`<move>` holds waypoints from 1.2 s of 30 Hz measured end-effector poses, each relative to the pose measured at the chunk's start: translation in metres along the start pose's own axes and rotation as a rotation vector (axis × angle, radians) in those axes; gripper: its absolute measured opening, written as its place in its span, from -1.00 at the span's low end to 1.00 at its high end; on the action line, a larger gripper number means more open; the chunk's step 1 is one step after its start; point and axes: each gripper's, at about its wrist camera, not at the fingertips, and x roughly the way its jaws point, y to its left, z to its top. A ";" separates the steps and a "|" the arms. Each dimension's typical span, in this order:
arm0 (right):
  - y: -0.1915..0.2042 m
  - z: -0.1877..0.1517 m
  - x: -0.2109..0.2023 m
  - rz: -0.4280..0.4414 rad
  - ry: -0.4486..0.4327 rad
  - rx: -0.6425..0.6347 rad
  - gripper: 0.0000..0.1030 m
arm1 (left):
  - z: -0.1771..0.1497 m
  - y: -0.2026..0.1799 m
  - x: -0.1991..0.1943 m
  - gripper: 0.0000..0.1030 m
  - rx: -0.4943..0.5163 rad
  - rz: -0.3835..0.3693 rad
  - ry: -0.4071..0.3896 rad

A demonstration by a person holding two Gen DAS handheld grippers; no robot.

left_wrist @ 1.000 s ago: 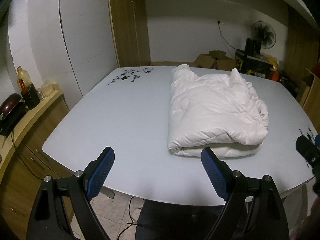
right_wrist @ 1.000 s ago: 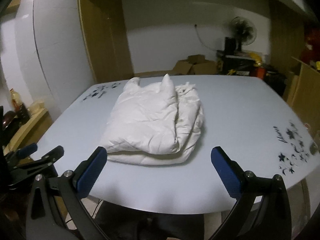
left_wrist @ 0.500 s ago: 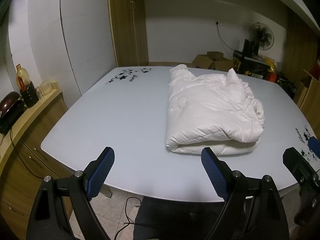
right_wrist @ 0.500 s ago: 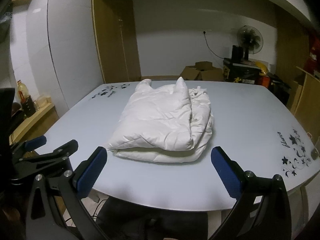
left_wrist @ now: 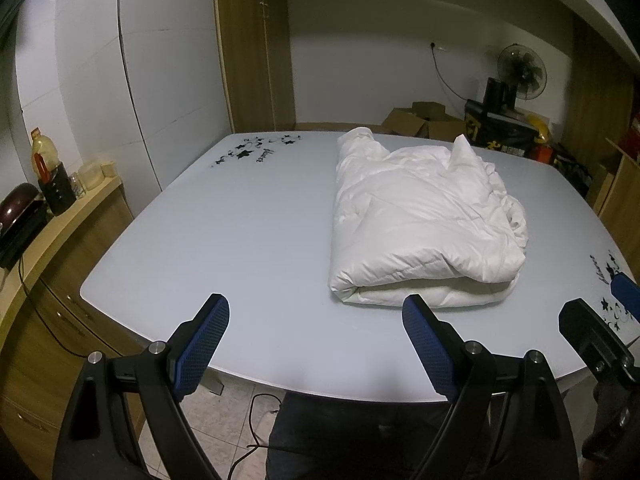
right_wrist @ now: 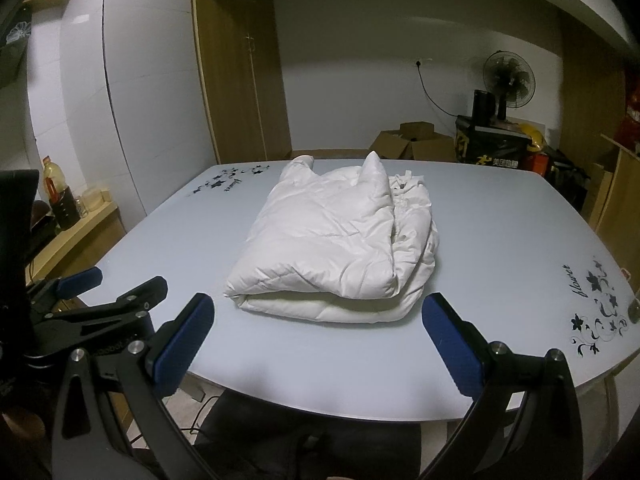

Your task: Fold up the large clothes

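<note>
White padded garment [left_wrist: 424, 220] [right_wrist: 340, 240] lies folded into thick bundle on pale table [left_wrist: 224, 232] [right_wrist: 500, 240], toward middle, rolled edge facing person, two corners poking up at far side

Left gripper [left_wrist: 316, 340] held at near table edge, blue-padded fingers spread wide, nothing between them, bundle ahead and to its right, untouched

Right gripper [right_wrist: 316, 340] also at near edge, fingers wide apart, empty, bundle straight ahead

Black floral decals [right_wrist: 596, 308] on table corners; fan [right_wrist: 508, 76] and cardboard boxes [right_wrist: 416, 144] behind table
</note>
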 end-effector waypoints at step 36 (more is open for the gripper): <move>0.007 -0.003 0.001 0.005 0.006 -0.022 1.00 | -0.003 0.004 -0.001 0.73 -0.030 -0.059 -0.034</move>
